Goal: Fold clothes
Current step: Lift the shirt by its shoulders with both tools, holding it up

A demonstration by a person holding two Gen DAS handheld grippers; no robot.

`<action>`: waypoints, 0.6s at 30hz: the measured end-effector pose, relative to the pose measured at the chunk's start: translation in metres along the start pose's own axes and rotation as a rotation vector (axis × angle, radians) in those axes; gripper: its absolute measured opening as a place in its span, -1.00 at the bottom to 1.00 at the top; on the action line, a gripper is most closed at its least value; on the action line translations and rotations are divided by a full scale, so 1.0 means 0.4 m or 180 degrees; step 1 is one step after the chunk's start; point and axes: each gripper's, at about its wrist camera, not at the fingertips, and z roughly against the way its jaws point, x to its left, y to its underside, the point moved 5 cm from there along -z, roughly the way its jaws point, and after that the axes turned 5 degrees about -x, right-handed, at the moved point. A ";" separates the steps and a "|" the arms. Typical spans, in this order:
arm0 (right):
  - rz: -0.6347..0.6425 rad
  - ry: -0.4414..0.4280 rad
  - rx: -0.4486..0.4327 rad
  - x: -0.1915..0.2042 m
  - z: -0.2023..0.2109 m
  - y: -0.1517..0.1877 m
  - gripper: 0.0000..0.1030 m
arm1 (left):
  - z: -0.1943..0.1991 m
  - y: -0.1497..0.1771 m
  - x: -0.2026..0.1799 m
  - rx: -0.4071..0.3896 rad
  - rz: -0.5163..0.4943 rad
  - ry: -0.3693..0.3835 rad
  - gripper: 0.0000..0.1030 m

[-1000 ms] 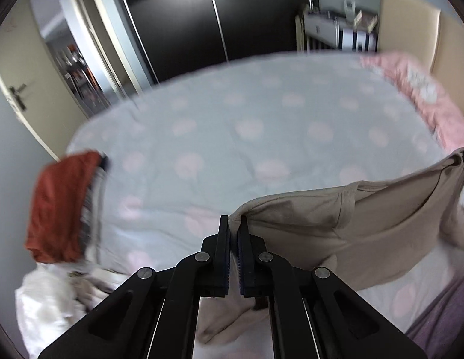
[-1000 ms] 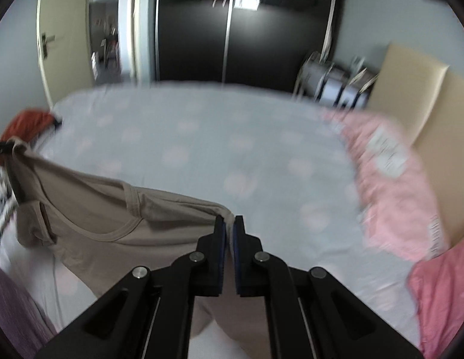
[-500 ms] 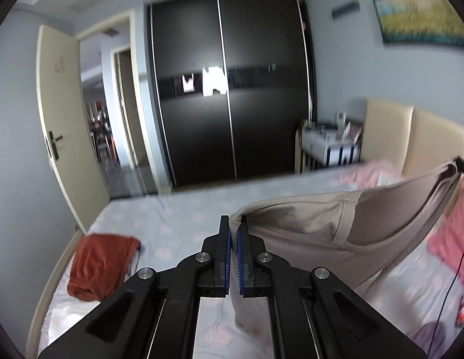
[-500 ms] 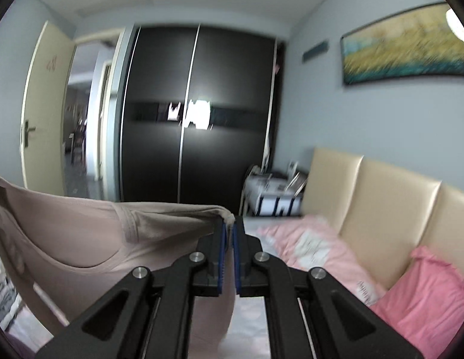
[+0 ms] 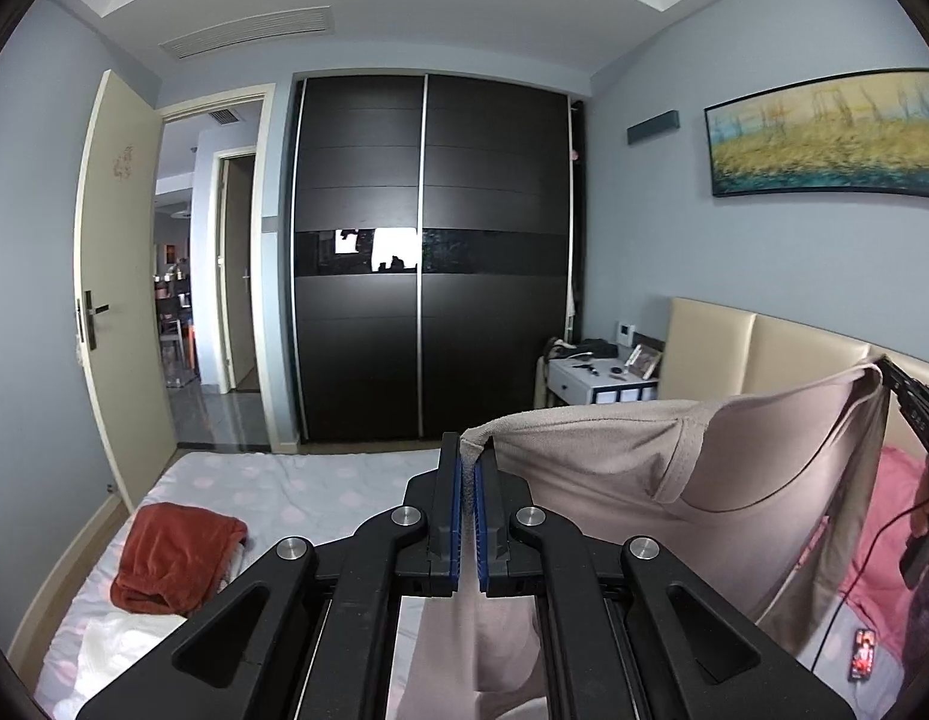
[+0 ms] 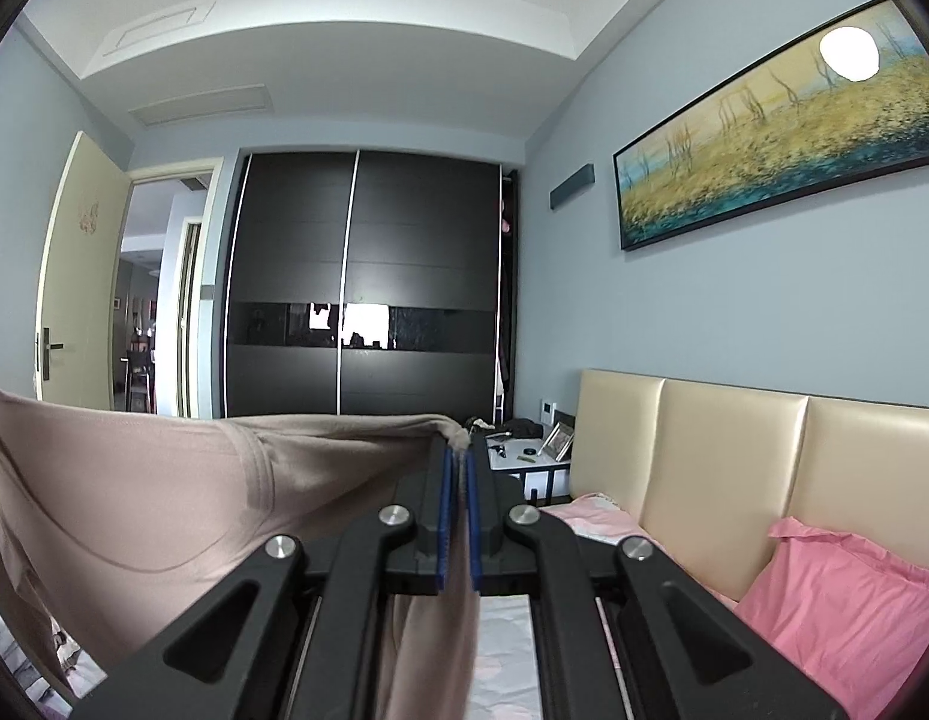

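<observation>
A rust-red garment [image 5: 176, 558] lies on the dotted bed [image 5: 296, 492] at far left, while the left tool [image 5: 468, 474] and the right tool [image 6: 458, 462], each clamped tight on a shoulder corner, hold the beige shirt [image 5: 704, 480] stretched in the air above the bed.

Right gripper [image 6: 458, 459] clamped on beige shirt [image 6: 134, 510] stretched leftward, dark wardrobe [image 6: 362, 282] behind, pink pillow [image 6: 848, 606] against padded headboard [image 6: 734, 468]

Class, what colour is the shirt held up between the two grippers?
Beige-taupe shirt, plain, no pattern; clearest in the right wrist view.
</observation>
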 end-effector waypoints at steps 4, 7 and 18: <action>0.0078 0.0017 0.0020 0.006 0.003 0.021 -0.92 | -0.010 0.016 -0.010 0.0042 0.0005 0.0035 -0.93; 0.0125 0.0026 0.0182 0.021 -0.051 0.068 -0.92 | -0.074 0.053 -0.019 0.0226 -0.0006 -0.0020 -0.93; 0.0097 0.0099 0.1081 0.060 -0.362 0.354 -0.92 | -0.434 0.281 0.037 0.1057 0.0103 -0.0306 -0.93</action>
